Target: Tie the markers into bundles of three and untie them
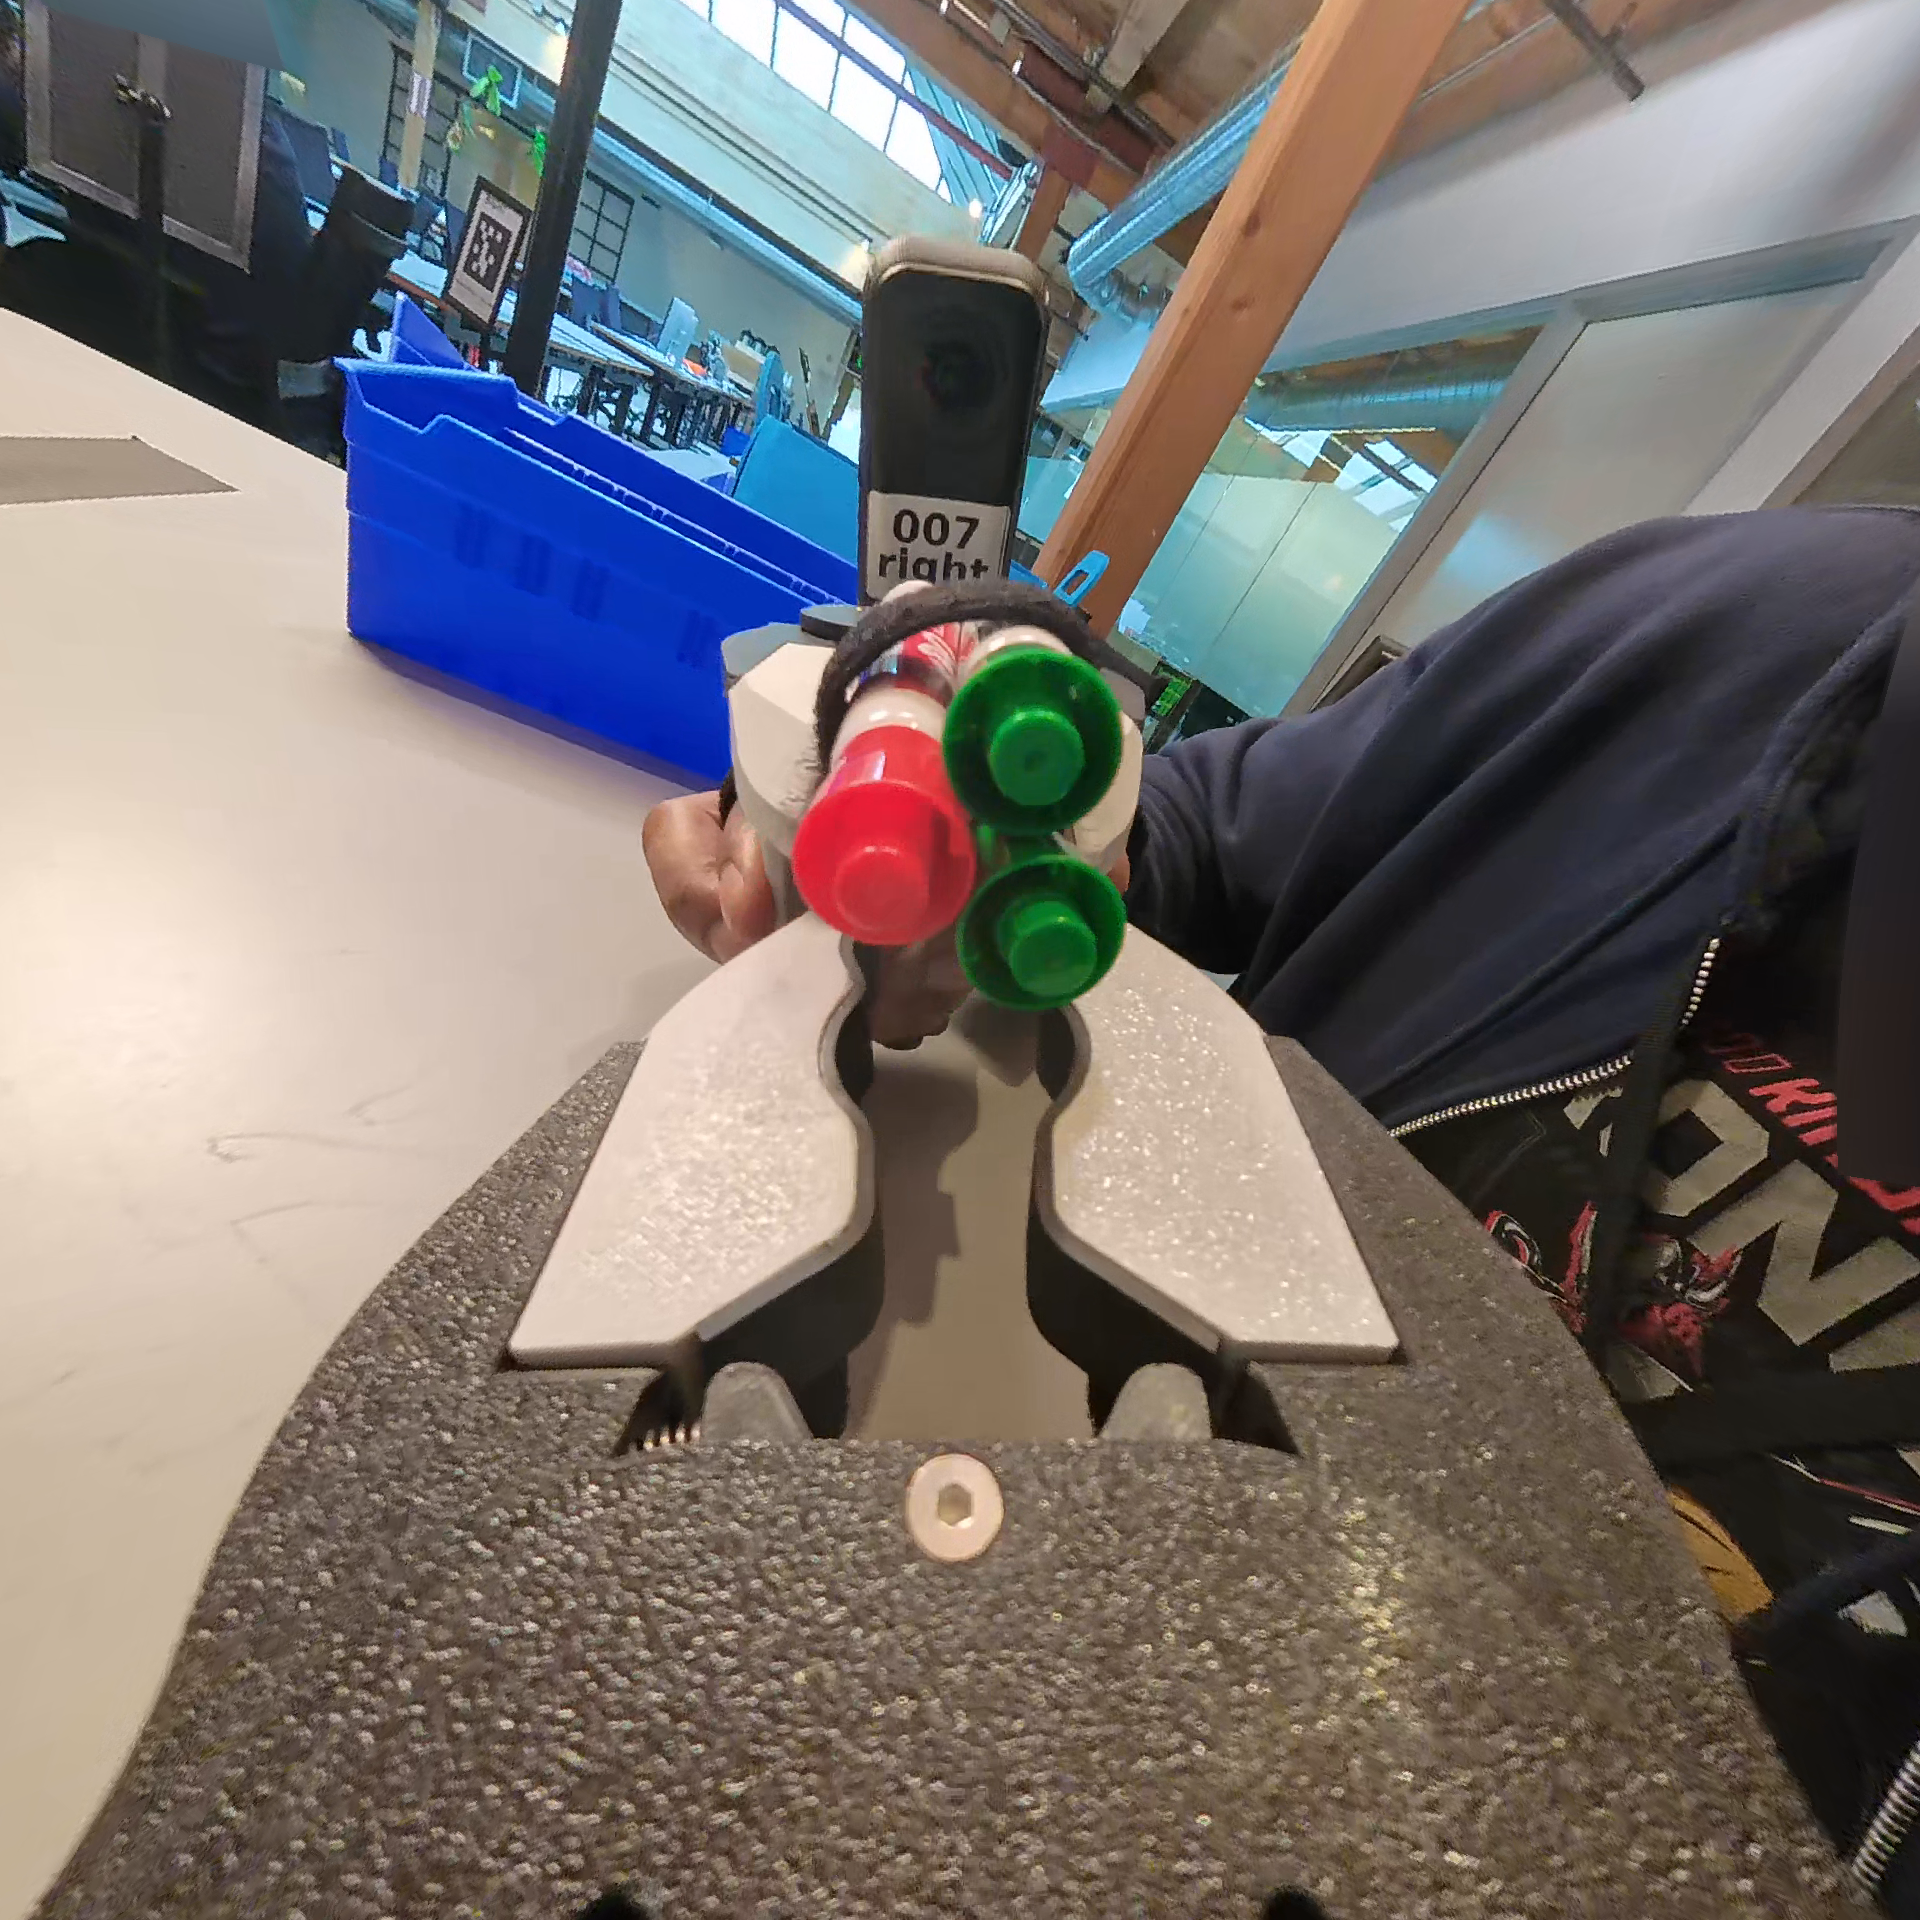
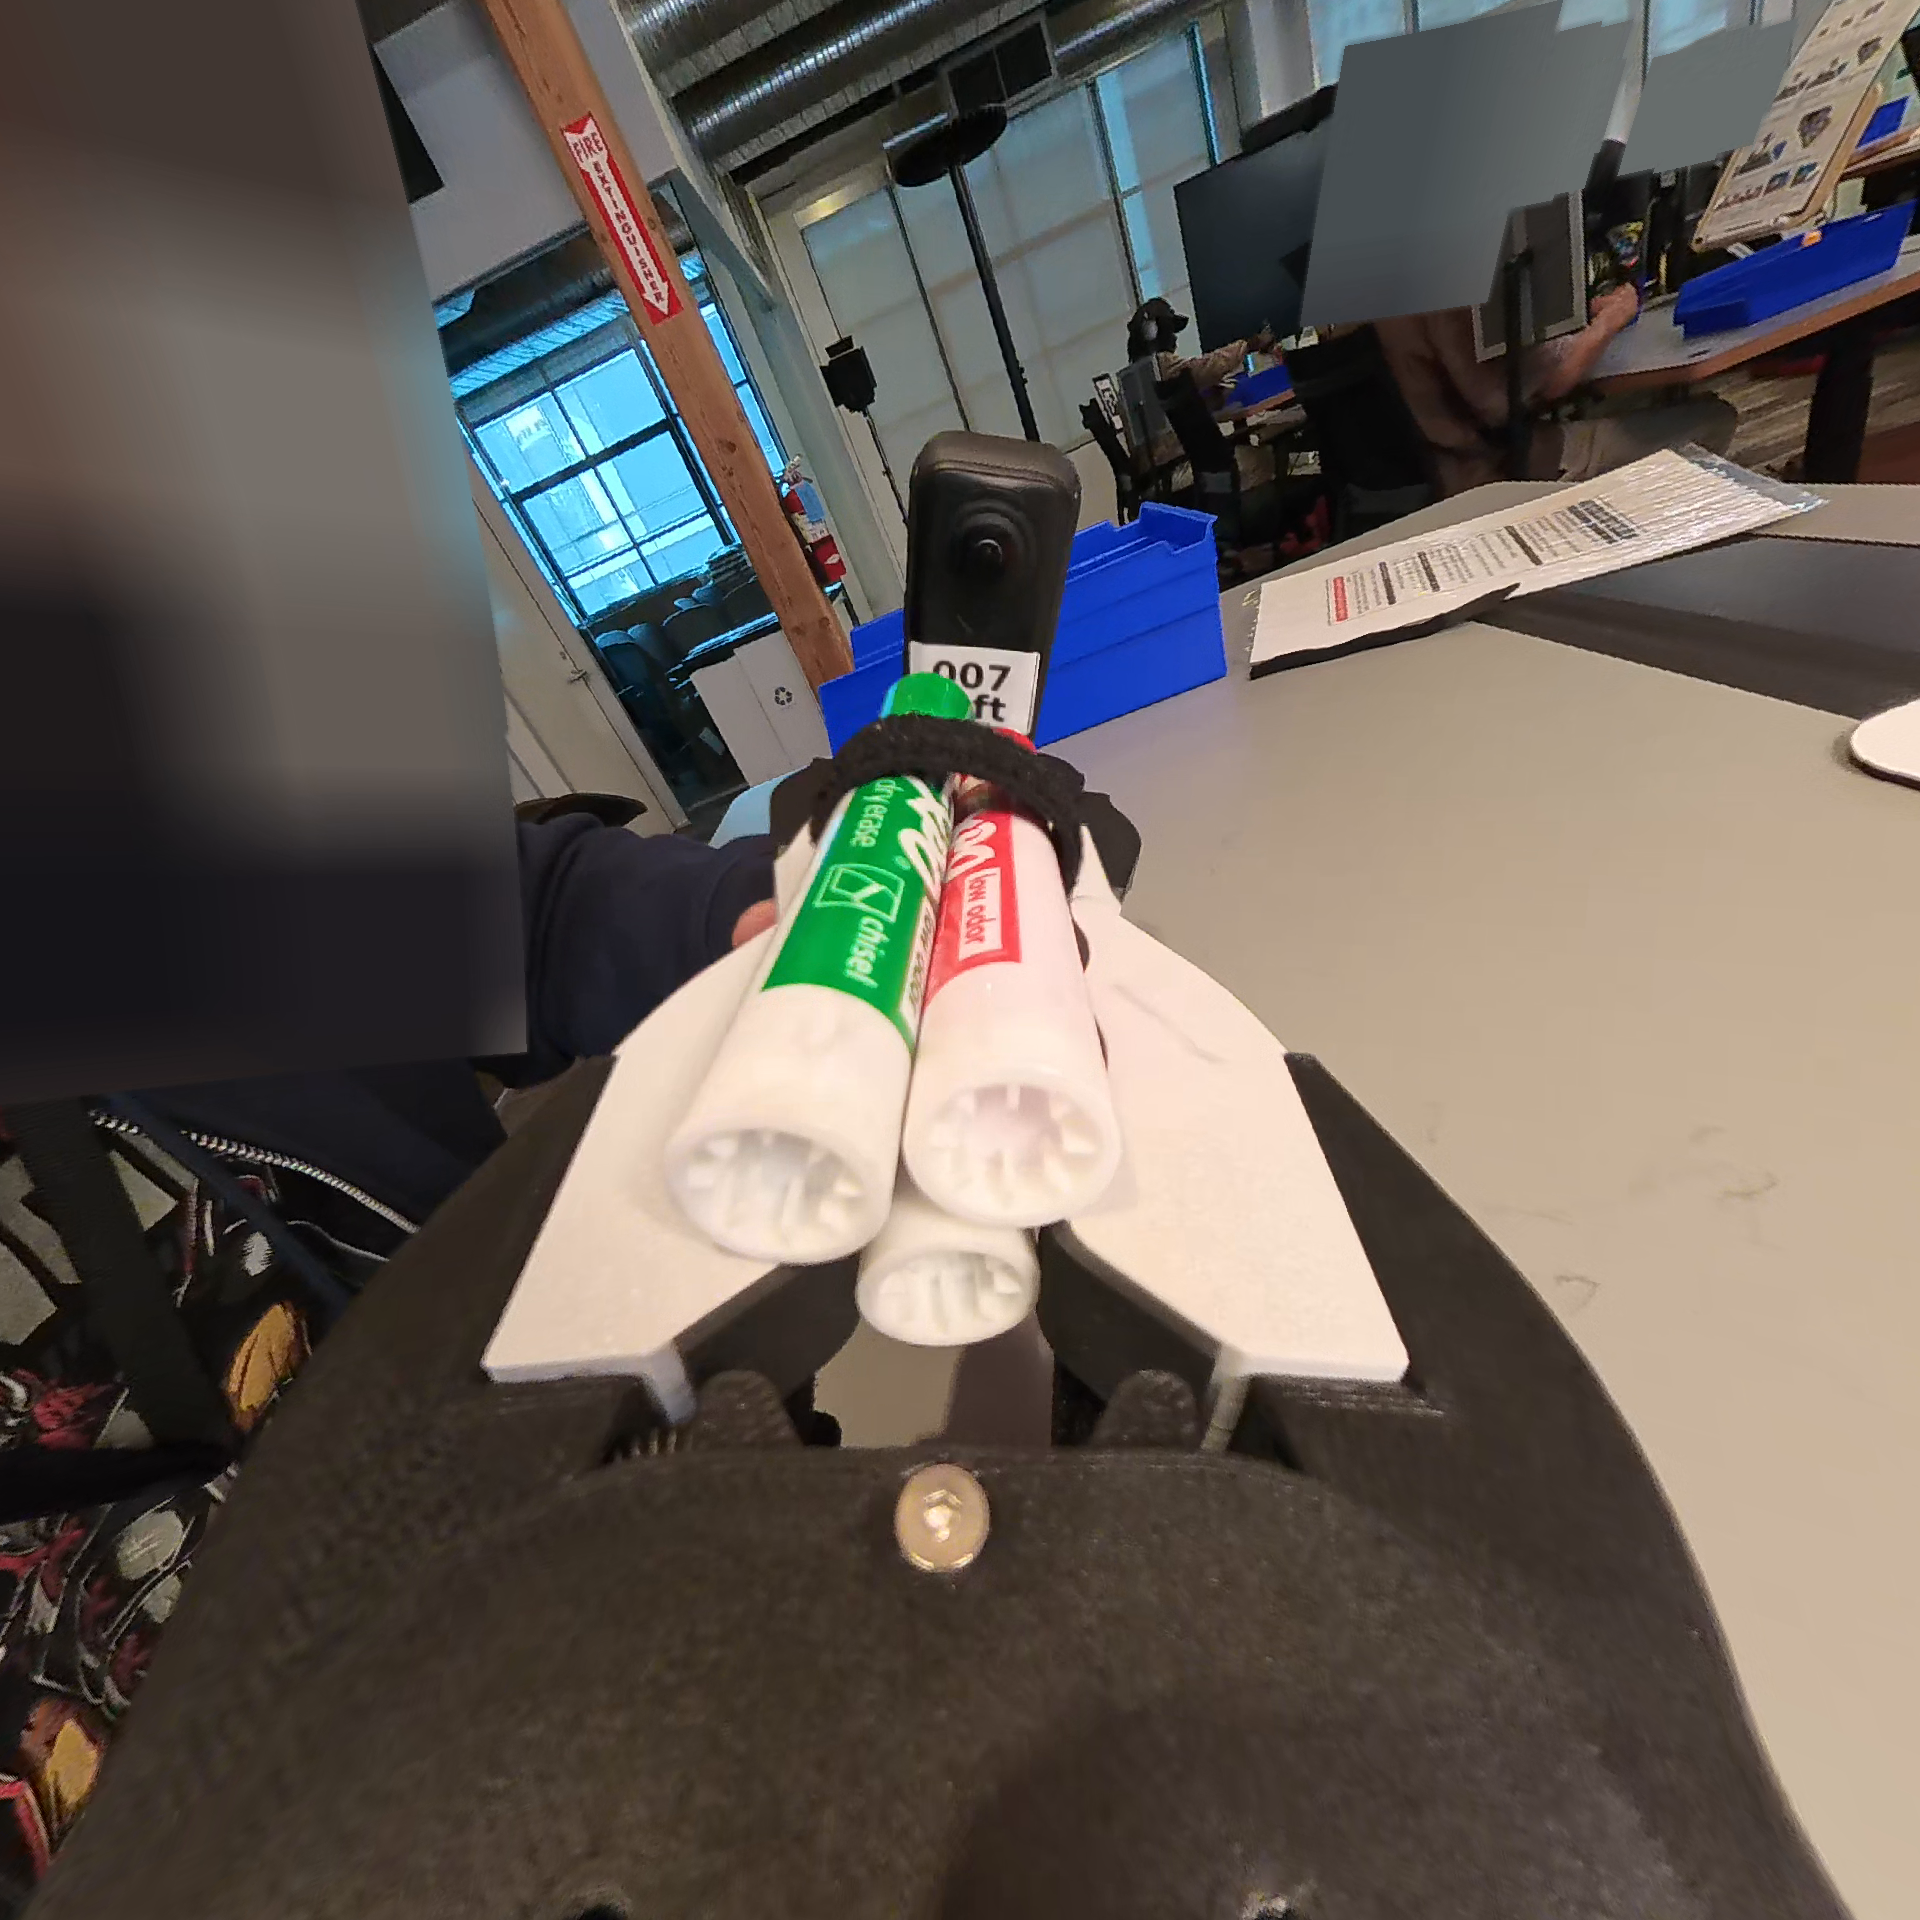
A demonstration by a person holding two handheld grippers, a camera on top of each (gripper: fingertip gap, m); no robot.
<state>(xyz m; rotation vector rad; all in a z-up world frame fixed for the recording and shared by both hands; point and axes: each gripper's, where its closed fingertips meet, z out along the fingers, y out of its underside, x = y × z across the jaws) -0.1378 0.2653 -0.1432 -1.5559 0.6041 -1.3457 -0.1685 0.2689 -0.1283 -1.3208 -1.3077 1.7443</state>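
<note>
Three markers, one red (image 1: 883,852) and two green (image 1: 1034,753), are bundled by a black band (image 1: 847,649) and held in the air with their caps toward the left wrist view. My right gripper (image 2: 945,894) is shut on the bundle's white back ends: the red marker (image 2: 997,997) and a green one (image 2: 831,935) lie on top, and the third (image 2: 945,1288) sits between the fingers. The band (image 2: 935,753) sits near the caps. My left gripper (image 1: 977,945) has its jaws apart, tips beside the lower caps. I cannot tell whether they touch.
A blue bin (image 1: 540,561) stands on the grey table (image 1: 208,935) behind the bundle. A sheet in a plastic sleeve (image 2: 1507,561) lies at the table's far right, a white disc (image 2: 1891,748) at the right edge. The person's dark sleeve (image 1: 1455,779) fills the right side. Left and right tips are no more than a few centimetres apart. It is some 30 cm from my right tips to the white disc (image 2: 1891,748).
</note>
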